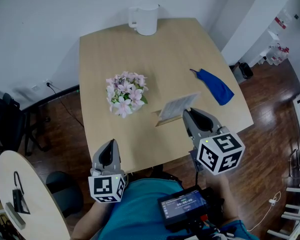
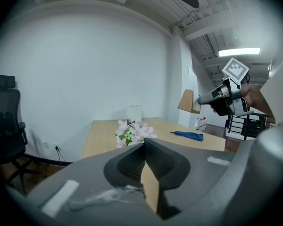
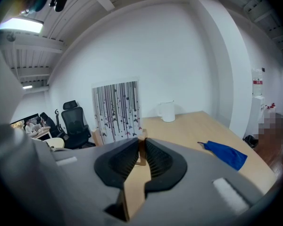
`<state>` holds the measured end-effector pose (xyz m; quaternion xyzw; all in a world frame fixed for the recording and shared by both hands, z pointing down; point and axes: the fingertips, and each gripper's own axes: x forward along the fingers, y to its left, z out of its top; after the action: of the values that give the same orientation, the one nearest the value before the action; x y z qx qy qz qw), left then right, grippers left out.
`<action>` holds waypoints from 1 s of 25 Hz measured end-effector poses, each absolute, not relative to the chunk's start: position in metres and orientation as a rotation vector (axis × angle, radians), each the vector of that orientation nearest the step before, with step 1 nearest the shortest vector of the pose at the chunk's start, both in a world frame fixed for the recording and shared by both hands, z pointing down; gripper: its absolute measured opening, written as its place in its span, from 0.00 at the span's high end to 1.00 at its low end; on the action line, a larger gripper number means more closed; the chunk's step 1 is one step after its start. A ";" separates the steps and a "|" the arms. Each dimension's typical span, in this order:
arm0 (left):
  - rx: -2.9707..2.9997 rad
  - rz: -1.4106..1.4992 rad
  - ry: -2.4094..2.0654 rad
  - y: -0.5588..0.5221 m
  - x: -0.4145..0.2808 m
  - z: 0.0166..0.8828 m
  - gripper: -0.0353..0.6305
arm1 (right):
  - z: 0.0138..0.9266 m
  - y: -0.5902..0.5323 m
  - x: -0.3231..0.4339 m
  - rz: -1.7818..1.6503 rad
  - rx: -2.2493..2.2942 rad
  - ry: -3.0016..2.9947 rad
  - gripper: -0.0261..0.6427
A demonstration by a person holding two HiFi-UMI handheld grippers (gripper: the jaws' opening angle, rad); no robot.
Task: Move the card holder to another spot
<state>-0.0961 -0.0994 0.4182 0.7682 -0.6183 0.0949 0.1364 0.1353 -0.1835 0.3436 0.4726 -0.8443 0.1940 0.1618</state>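
The card holder (image 1: pixel 176 107) is a wooden base with an upright white card printed with dark stripes and small flowers. My right gripper (image 1: pixel 188 114) is shut on its wooden base and holds it in the air above the table's near right part. In the right gripper view the card (image 3: pixel 116 110) rises just past the jaws (image 3: pixel 142 143). In the left gripper view the card holder (image 2: pixel 188 101) hangs well above the tabletop. My left gripper (image 1: pixel 109 146) hovers at the table's front edge, shut (image 2: pixel 144 146), with nothing in it.
On the wooden table (image 1: pixel 165 49) stand a pot of pink flowers (image 1: pixel 125 94) near the middle and a white jug (image 1: pixel 144 19) at the far edge. A blue cloth (image 1: pixel 215 86) lies at the right. A round side table (image 1: pixel 25 194) and a black office chair (image 2: pixel 7 121) are at the left.
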 end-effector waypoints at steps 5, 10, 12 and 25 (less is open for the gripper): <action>2.207 0.220 -1.844 -0.100 -0.103 0.411 0.92 | 0.342 -0.185 0.130 0.546 1.330 -2.420 0.91; 2.139 0.235 -1.924 -0.092 -0.129 0.412 0.92 | 0.339 -0.186 0.094 0.517 1.239 -2.478 0.91; 2.097 0.248 -1.966 -0.084 -0.145 0.413 0.92 | 0.338 -0.186 0.072 0.503 1.184 -2.509 0.91; 1.872 0.267 -2.153 -0.035 -0.245 0.418 0.92 | 0.350 -0.167 -0.078 0.405 0.847 -2.639 0.91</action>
<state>-0.2450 -0.0347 0.4184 0.6471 -0.7442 0.0922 0.1378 -0.0783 -0.1668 0.3497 0.2981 -0.9285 0.1424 0.1697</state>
